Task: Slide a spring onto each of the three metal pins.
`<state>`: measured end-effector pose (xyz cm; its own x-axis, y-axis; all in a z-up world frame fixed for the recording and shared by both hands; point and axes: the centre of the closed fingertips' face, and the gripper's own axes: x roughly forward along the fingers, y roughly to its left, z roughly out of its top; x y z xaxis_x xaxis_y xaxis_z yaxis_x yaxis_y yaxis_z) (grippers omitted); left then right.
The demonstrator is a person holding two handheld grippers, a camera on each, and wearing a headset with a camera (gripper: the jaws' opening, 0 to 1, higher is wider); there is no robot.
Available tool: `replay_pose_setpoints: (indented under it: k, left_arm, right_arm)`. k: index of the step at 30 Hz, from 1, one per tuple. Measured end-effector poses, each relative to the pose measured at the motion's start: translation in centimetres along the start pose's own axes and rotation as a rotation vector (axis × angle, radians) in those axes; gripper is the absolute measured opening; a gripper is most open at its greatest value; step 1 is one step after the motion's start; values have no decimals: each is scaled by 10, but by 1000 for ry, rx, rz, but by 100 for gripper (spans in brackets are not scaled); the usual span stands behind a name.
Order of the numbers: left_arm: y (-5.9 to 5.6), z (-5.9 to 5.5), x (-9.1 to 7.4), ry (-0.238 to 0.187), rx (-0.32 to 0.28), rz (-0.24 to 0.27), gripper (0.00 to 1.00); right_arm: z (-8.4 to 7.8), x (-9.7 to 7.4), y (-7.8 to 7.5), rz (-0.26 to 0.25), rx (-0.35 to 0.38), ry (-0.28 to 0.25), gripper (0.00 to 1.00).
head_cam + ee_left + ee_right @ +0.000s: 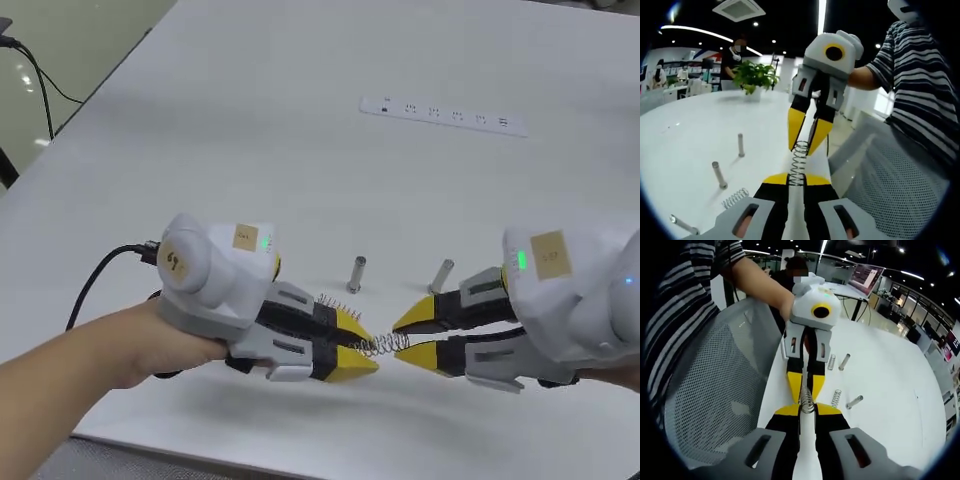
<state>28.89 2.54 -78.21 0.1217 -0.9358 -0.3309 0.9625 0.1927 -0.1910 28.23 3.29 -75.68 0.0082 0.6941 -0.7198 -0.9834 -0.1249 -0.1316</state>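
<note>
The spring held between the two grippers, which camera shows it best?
The left gripper view: the held spring runs nearly full length there, with distinct coils. The head view shows it small and side-on; the right gripper view foreshortens it.

readable text: none | tan labels (pixel 245 237): too blurred

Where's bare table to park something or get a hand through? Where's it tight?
Free: wide table between the power strip and the two upright pins; also the far-left stretch beyond the left tongs. Tight: the right tongs meet them on a held spring, with a loose spring and the pins just behind.
</note>
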Motion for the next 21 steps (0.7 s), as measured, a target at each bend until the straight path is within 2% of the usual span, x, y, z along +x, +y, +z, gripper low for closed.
replay_pose_setpoints:
  k: [4, 7, 11, 21]
  left_arm:
    - [-2, 1, 1, -2, 7, -1, 2]
    - [0, 2, 1, 1, 10, 8, 2]
    - [-1, 3, -1, -6, 14, 11, 2]
    - [1, 3, -2, -5, 23, 19, 3]
  right_arm:
    - [13, 0, 0, 6, 18, -47, 7]
    - [12, 0, -1, -1, 20, -47, 7]
    - [17, 0, -2, -10, 40, -81, 7]
    - [28, 5, -3, -22, 38, -128, 7]
